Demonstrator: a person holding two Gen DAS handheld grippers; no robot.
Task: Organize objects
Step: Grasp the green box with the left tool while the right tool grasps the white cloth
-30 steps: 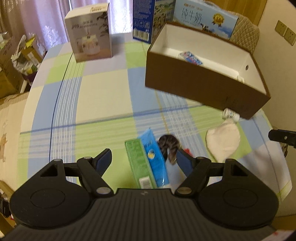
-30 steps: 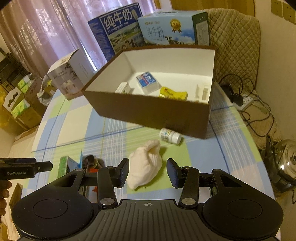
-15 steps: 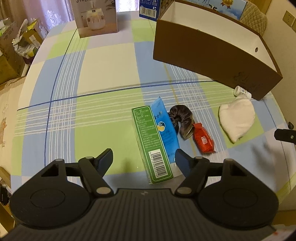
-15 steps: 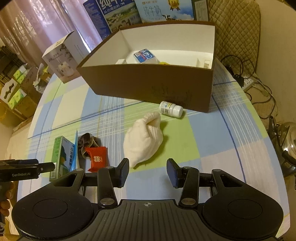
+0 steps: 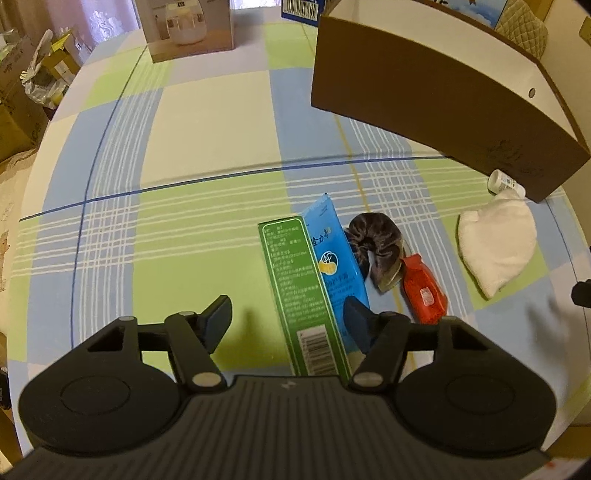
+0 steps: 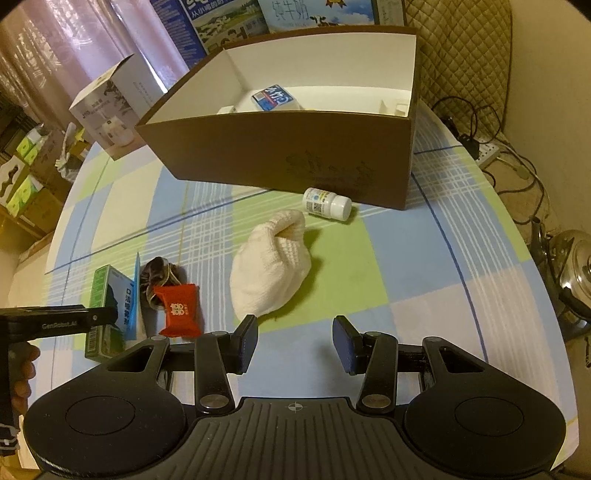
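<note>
While the checked tablecloth [image 5: 207, 122] is being scanned from both wrists, a loose row of items is being shown near its front edge. A green carton [image 5: 301, 295] is lying flat with a blue packet [image 5: 334, 254] leaning against its right side. A dark scrunchie [image 5: 375, 240] is being pressed against the packet, and a red sachet [image 5: 423, 291] is touching the scrunchie's near end. Well to the right, a white cloth bundle [image 6: 271, 267] is sitting alone, and a small white bottle [image 6: 327, 203] is lying on its side just before the brown box [image 6: 295, 155], close to its front wall.

The brown box is being seen open at the top; a blue-and-white pack [image 6: 273, 98] and some small white items, too blurred to name, are being held inside. Behind it, blue milk cartons [image 6: 236, 18] are being stacked, and a grey-white product box [image 5: 186, 27] is standing at the far left of the table.

The left gripper [image 5: 288, 321] is being held low over the carton's near end, its jaws spread wide with the carton and packet partly between them, nothing clamped. The right gripper [image 6: 295, 343] is being held just short of the cloth bundle, jaws likewise apart and empty. A hand [image 6: 22, 373] is being glimpsed on the left tool's handle.
</note>
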